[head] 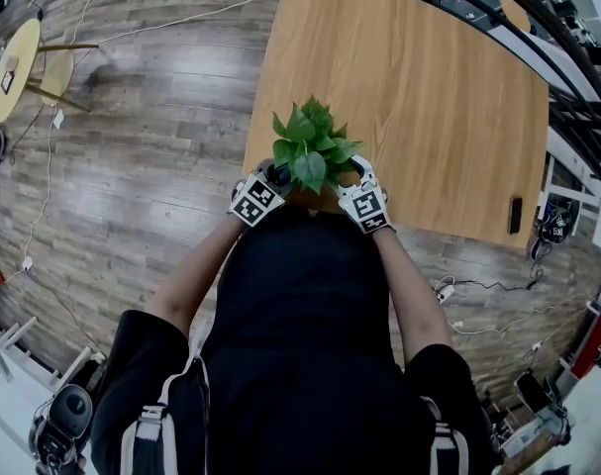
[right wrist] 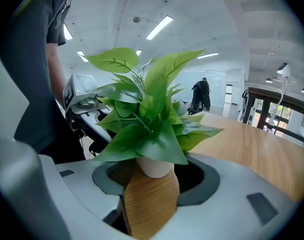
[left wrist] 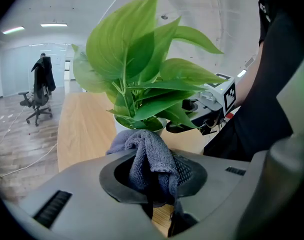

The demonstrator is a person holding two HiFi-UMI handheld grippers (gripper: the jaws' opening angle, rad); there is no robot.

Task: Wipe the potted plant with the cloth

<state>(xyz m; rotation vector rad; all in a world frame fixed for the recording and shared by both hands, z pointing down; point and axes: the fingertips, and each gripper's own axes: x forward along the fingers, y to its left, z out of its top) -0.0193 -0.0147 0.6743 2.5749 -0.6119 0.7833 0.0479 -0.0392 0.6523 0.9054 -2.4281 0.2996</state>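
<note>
Two handheld tools flank a leafy green plant in a small white pot [head: 310, 146] at the near edge of a light wooden tabletop [head: 409, 97].

The left tool [left wrist: 154, 178], just left of the plant, is clamped on a bunched grey terry cloth [left wrist: 146, 151], which sits just short of the lowest leaves. The right tool [right wrist: 157, 184], just right of the plant, has its jaws apart with the pot standing at the gap; I cannot tell whether they touch it. The head view shows grey-brown plank flooring [head: 132, 166] left of the plant and a small black object [head: 516, 215] well to the right of it on the tabletop. Only the left gripper view shows an office chair draped with a dark jacket [left wrist: 39, 91] beyond the plant, and only the right gripper view shows ceiling strip lights [right wrist: 159, 27] above it.
</note>
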